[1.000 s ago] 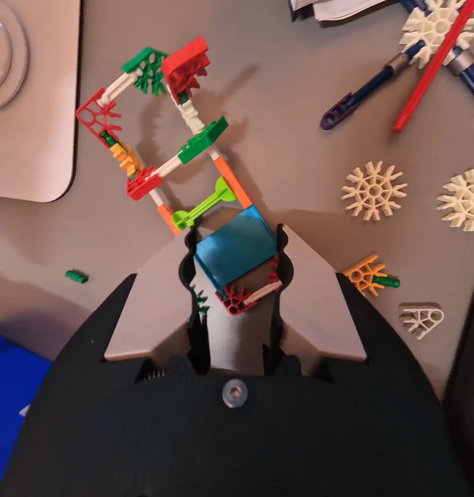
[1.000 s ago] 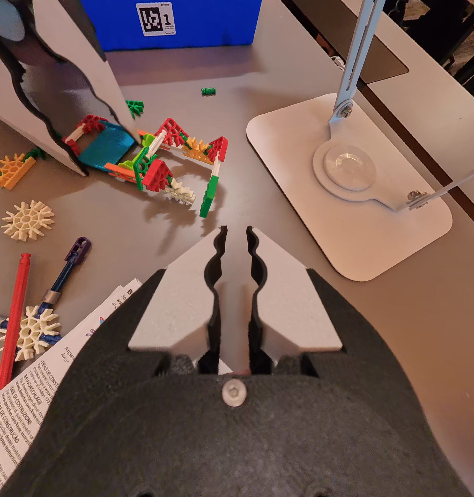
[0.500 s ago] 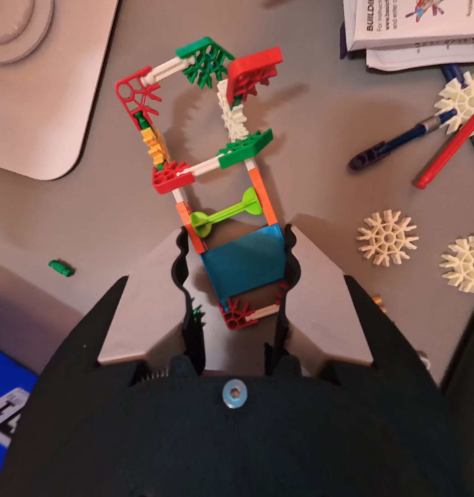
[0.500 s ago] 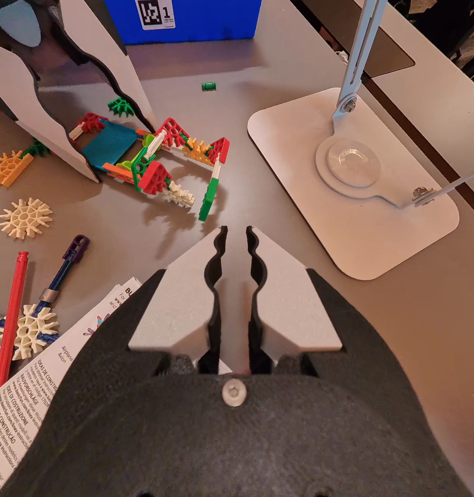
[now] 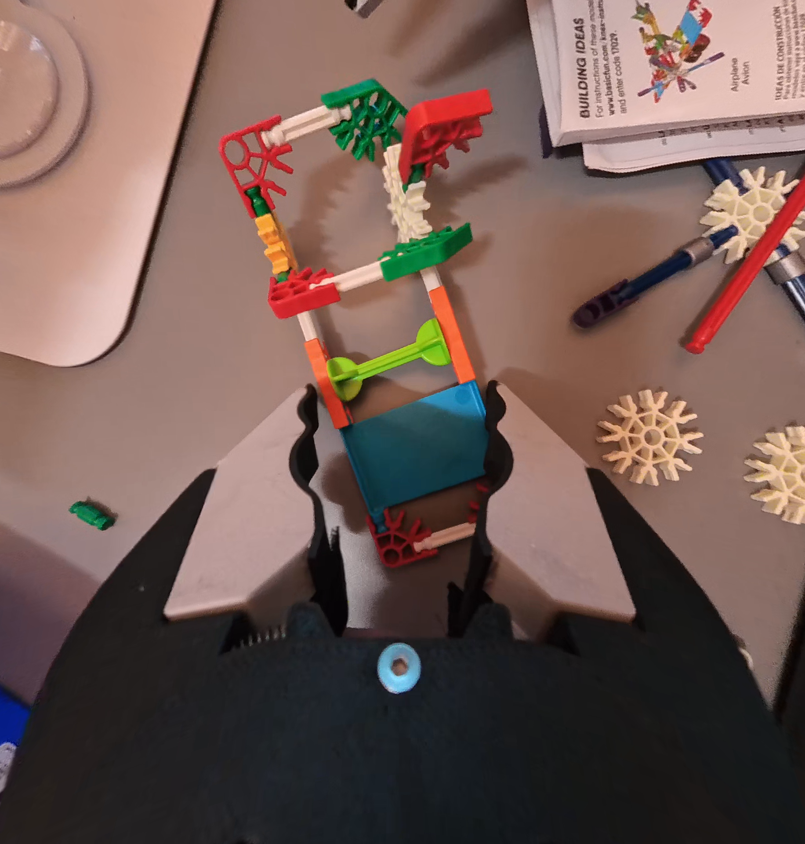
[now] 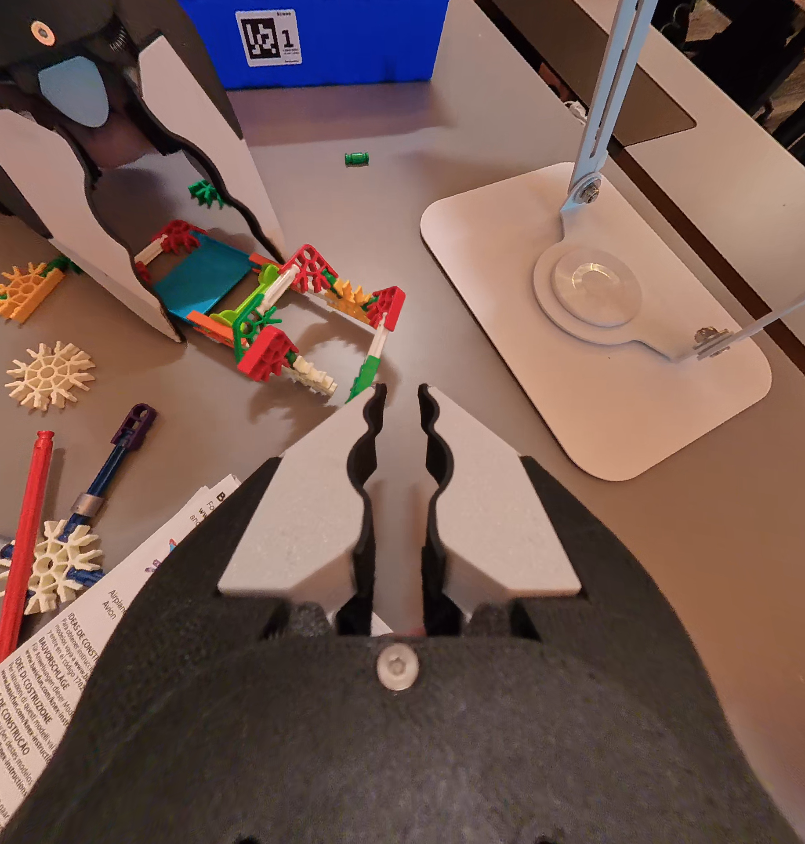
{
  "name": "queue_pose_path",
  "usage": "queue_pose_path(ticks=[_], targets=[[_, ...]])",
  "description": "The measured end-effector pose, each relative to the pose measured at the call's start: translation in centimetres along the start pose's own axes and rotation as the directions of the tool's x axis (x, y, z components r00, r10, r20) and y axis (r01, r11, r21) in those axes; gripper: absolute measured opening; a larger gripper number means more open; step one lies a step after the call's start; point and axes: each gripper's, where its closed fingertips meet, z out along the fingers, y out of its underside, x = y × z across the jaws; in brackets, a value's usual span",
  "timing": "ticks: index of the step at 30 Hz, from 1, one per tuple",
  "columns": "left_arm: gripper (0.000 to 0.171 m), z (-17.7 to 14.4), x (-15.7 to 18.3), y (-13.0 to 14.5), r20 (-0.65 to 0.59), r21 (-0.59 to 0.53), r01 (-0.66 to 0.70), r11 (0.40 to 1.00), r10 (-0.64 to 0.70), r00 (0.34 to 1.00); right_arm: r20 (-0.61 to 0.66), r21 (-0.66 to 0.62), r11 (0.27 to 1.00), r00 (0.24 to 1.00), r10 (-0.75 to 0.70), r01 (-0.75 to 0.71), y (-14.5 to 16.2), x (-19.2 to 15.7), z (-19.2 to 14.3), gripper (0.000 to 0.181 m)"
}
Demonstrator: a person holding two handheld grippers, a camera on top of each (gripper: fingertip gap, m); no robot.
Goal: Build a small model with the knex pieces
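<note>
A construction-toy model (image 5: pixel 373 274) of red, green, orange and white connectors and rods lies on the grey table, with a blue panel (image 5: pixel 414 447) at its near end. My left gripper (image 5: pixel 399 395) is open and straddles the blue panel. Its right finger touches the panel's edge and its left finger stands close to the orange rod. In the right wrist view its fingers (image 6: pixel 95 255) stand on the table either side of the panel (image 6: pixel 200 278). My right gripper (image 6: pixel 400 392) is empty, its jaws a narrow gap apart, its left fingertip beside the model's green connector (image 6: pixel 366 370).
A white lamp base (image 6: pixel 597 319) lies right of the model. A blue box (image 6: pixel 346 41) stands at the back. A booklet (image 5: pixel 688 77), cream snowflake connectors (image 5: pixel 649 438), a red rod (image 5: pixel 756 246), blue rods and a small green piece (image 5: pixel 92 515) are scattered around. One gripper's finger ends stand about 12 centimetres off the other's.
My left gripper has let go of the blue panel and its jaws have widened around it. My right gripper has moved forward until its fingertip is beside the model's green end.
</note>
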Motion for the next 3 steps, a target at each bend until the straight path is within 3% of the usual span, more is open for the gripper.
queue_pose_path(ticks=[3], targets=[[0.073, -0.22, -0.60, 0.03, 0.041, -0.003, -0.021, 1.000, 0.021, 0.999, -0.007, 0.006, 1.000, 1.000, 0.001, -0.001, -0.12, 0.14, -0.09, 0.013]])
